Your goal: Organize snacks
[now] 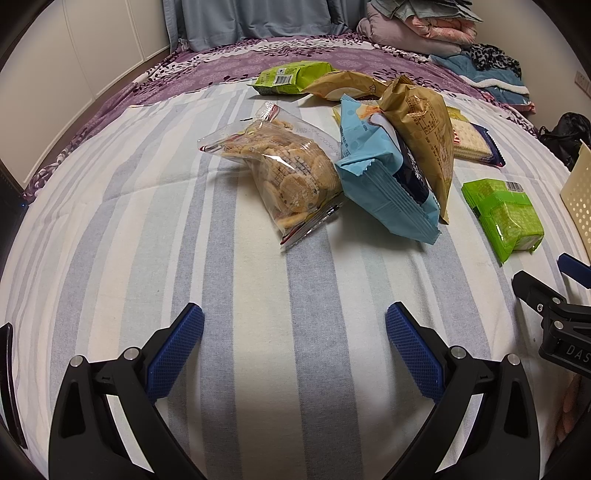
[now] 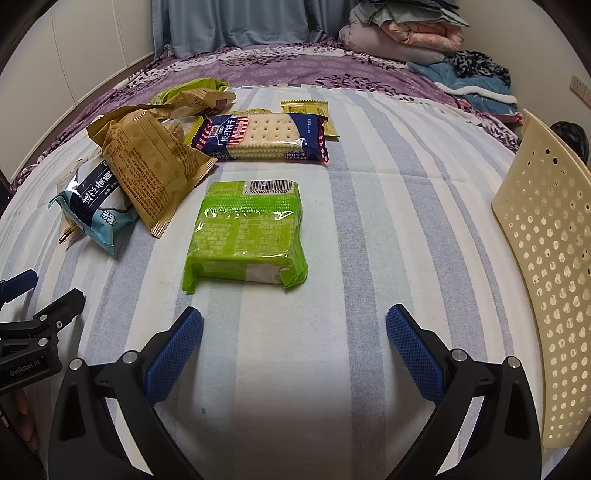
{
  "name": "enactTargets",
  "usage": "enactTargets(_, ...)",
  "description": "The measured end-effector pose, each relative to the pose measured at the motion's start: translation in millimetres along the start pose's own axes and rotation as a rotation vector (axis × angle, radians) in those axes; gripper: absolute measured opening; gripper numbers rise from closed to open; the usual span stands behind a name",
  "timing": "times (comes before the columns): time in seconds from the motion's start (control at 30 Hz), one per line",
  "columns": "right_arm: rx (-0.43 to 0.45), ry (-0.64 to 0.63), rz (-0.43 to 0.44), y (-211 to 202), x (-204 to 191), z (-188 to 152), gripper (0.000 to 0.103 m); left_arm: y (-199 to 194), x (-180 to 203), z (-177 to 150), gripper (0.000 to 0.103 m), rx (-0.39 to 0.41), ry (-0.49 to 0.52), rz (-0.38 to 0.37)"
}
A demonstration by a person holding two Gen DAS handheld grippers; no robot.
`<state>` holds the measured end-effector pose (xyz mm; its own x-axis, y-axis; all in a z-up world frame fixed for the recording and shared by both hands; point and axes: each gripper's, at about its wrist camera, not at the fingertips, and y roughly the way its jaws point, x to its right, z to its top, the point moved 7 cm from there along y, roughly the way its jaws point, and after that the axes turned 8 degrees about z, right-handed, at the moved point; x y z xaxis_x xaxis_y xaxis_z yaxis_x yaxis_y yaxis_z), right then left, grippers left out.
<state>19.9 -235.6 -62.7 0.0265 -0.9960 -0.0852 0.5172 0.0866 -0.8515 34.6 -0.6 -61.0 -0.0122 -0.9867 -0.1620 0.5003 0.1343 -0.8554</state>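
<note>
I'm lining the spread right gripper (image 2: 294, 334) squarely over the near green packet (image 2: 245, 236); left gripper (image 1: 294, 334) is idling, spread too.

**Snack Sorting Moves to the Bedroom**

I am working in a home bedroom: a bed (image 1: 110, 229) under a blue-and-white striped sheet fills my view, with a purple floral bedspread (image 1: 229, 62) beyond it. Folded quilts and clothes (image 2: 402, 33) pile up at the far end, grey-blue curtains (image 2: 236, 26) hang behind, and white wardrobe doors (image 1: 74, 74) line the left wall.
</note>
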Motion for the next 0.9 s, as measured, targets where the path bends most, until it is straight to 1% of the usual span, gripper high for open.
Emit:
enactTargets(0.47,0.006,0.0,0.001,-1,-1,0,0.098,-2,0,2,0.101,0.003,-0.019,0.007)
enactTargets(0.73,0.011,0.001,0.004,-3,-2,0,0.098,-8,7,4,0.101,0.01,-0.03,-0.024)
enactTargets(0.9,0.01,0.001,0.004,-3,-2,0,0.098,-10,11,4,0.101,0.015,-0.02,-0.022)
